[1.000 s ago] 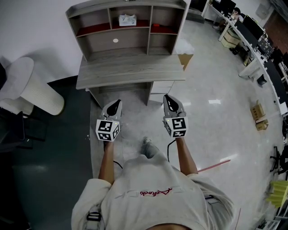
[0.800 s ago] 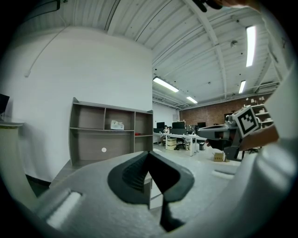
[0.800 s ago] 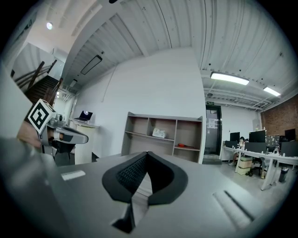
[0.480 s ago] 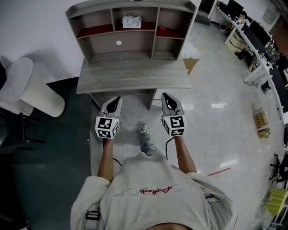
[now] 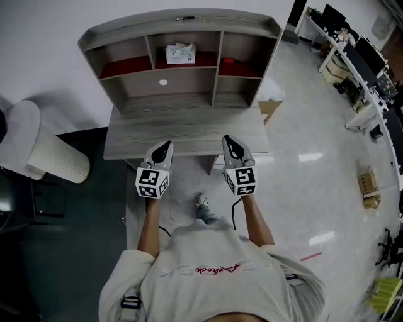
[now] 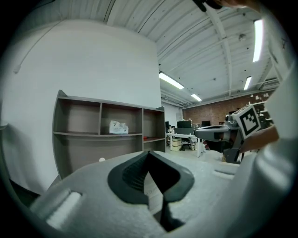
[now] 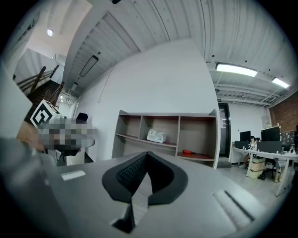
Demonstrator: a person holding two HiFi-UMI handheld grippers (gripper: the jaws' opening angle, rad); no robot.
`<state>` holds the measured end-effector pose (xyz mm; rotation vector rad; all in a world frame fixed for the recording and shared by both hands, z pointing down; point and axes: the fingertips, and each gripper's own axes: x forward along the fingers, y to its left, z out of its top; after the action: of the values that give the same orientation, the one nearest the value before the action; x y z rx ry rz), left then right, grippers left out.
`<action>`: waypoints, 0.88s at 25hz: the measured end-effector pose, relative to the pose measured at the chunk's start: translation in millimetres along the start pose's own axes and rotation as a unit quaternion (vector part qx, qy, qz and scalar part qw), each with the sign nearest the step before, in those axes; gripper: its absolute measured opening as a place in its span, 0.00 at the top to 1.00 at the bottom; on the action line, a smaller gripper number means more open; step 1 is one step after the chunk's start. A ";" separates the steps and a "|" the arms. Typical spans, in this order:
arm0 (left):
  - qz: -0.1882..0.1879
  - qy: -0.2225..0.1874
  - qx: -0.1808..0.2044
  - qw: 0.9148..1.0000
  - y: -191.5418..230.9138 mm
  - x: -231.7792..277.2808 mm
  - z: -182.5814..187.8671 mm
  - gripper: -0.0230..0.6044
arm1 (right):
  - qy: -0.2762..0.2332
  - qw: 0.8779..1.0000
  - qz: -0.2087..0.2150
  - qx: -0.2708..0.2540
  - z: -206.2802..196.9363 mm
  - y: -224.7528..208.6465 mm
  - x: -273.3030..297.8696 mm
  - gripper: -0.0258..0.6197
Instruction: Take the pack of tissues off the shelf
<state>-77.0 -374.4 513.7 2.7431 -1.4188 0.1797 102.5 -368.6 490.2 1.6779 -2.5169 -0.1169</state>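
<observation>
The pack of tissues (image 5: pixel 180 53) is white and lies in the middle top compartment of a grey shelf unit (image 5: pixel 182 19) that stands on a desk (image 5: pixel 126 141). It also shows as the tissues (image 6: pixel 118 127) in the left gripper view and the tissues (image 7: pixel 156 136) in the right gripper view, far ahead of the jaws. My left gripper (image 5: pixel 166 144) and right gripper (image 5: pixel 227 139) hover side by side at the desk's near edge, both pointing at the shelf. Each is shut with nothing held: left gripper (image 6: pixel 149 153), right gripper (image 7: pixel 147 154).
A small red thing (image 5: pixel 228 61) lies in the right top compartment. A white ribbed seat (image 5: pixel 50 151) stands left of the desk, a cardboard box (image 5: pixel 271 108) at its right end. Office desks (image 5: pixel 365 69) line the far right. The person's foot (image 5: pixel 201 202) is below the grippers.
The person has stepped forward. Both grippers have moved toward the desk and now reach its near edge, and the shelf looks nearer. Both stay shut.
</observation>
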 end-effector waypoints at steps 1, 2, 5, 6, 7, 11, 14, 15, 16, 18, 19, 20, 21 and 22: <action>0.000 0.000 0.001 1.000 5.4 12.7 3.9 0.96 | -0.001 1.000 0.001 0.001 1.7 -7.6 12.3 0.95; 0.000 0.000 0.002 1.000 10.5 24.7 7.2 0.96 | -0.003 1.000 0.002 0.002 3.7 -15.1 24.1 0.95; 0.004 0.001 0.004 1.000 26.7 58.0 14.7 0.96 | -0.010 1.000 0.008 0.002 10.0 -34.8 59.2 0.95; 0.005 0.001 0.004 1.000 32.6 69.0 17.2 0.96 | -0.012 1.000 0.010 0.001 12.0 -40.4 70.9 0.95; 0.006 0.000 0.005 1.000 38.3 79.4 19.5 0.96 | -0.014 1.000 0.012 0.000 13.7 -45.4 81.9 0.95; 0.011 -0.002 0.006 1.000 53.0 113.2 23.4 0.96 | -0.019 1.000 0.021 -0.001 15.8 -62.5 115.2 0.95; 0.011 0.005 0.006 1.000 58.0 129.5 21.9 0.96 | -0.017 1.000 0.024 0.000 14.5 -74.4 133.4 0.95; 0.012 0.008 0.006 1.000 60.5 133.2 20.9 0.96 | -0.016 1.000 0.025 0.000 14.2 -77.0 139.6 0.95; 0.012 0.010 0.005 1.000 63.5 136.2 19.5 0.96 | -0.017 1.000 0.026 -0.001 14.5 -78.7 145.9 0.95; 0.015 0.015 0.001 1.000 70.6 140.7 15.3 0.96 | -0.019 0.999 0.030 -0.002 15.9 -79.7 157.6 0.95; 0.016 0.018 0.000 1.000 74.5 142.4 13.2 0.96 | -0.019 0.999 0.032 -0.002 16.3 -79.2 163.0 0.95; 0.017 0.020 -0.002 1.000 78.7 144.4 11.7 0.96 | -0.018 0.999 0.035 -0.002 16.4 -78.4 168.4 0.95; 0.018 0.021 -0.004 1.000 83.0 147.0 10.8 0.96 | -0.016 0.999 0.037 -0.002 16.1 -77.9 174.1 0.95; 0.018 0.021 -0.006 1.000 87.5 150.2 10.3 0.96 | -0.014 0.999 0.039 -0.003 15.9 -77.6 180.1 0.95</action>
<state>-61.4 -547.6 521.4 2.6886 -1.4547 0.2281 102.6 -564.7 474.0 1.5846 -2.5951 -0.1417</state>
